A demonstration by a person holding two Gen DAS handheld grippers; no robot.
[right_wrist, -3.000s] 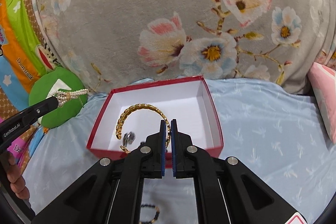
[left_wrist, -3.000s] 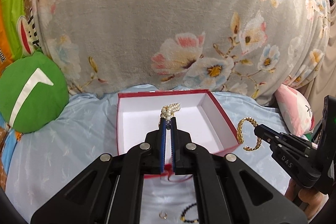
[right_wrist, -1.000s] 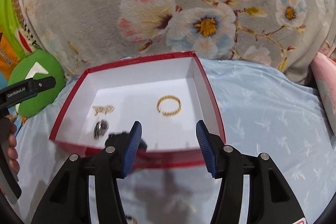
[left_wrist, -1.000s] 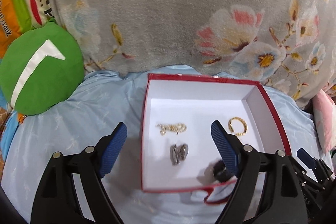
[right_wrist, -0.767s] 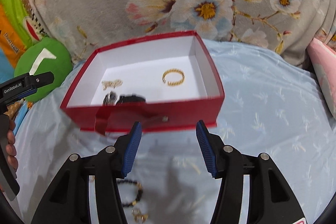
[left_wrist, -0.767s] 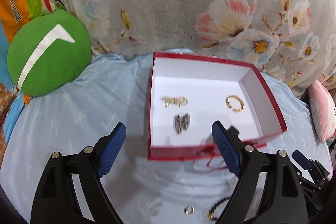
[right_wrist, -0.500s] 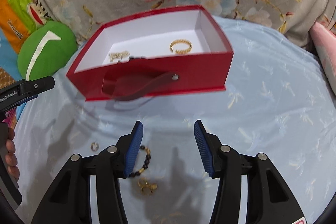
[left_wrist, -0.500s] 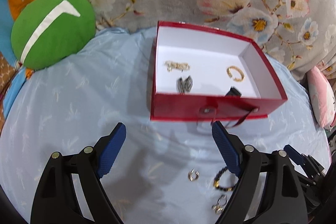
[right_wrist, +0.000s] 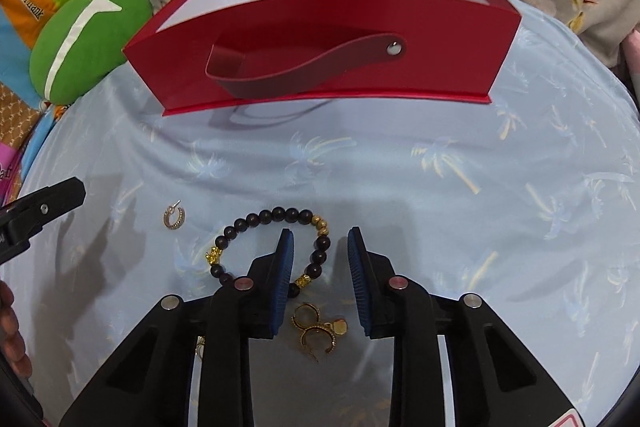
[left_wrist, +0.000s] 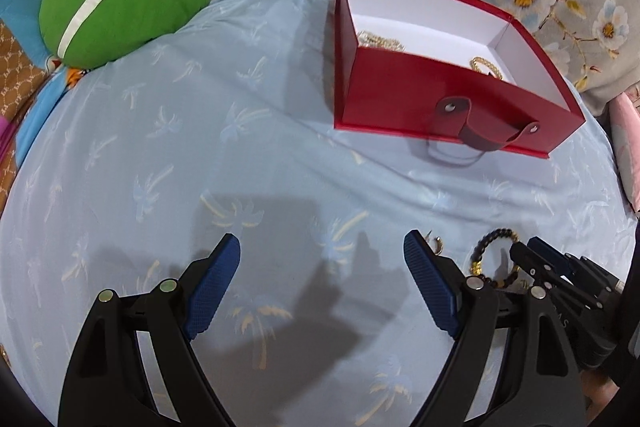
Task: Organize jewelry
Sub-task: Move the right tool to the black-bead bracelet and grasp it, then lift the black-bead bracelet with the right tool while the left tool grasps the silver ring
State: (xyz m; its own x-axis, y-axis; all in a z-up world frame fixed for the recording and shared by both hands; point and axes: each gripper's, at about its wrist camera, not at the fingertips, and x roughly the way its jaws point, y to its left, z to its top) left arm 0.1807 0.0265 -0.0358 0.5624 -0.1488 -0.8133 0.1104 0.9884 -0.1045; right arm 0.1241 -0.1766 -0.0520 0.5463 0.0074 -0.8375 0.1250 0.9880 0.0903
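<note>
Bedsheet (right_wrist: 460, 187), pale blue with a palm print, carries everything we work with. At its far side stands the red box (right_wrist: 320, 67), already holding gold pieces; whatever is left lies on the sheet in front of it.

The beaded bracelet (right_wrist: 256, 219) lies flat just ahead of our right gripper (right_wrist: 320, 239), its right-hand arc running between the two fingers, its loop spreading to the left of them. Our right gripper's fingers have just been closing and stand about a quarter open, bracketing that arc without visibly pressing it. They tilt steeply down at the sheet.

A gold earring pair (right_wrist: 316, 327) lies below the bracelet, also between those fingers. A small hoop earring (right_wrist: 175, 217) sits to the left, nearer our left gripper (left_wrist: 322, 247), whose fingers stand wide apart, hold nothing and also point down.

We judge the bracelet comes next, for the right hand.
</note>
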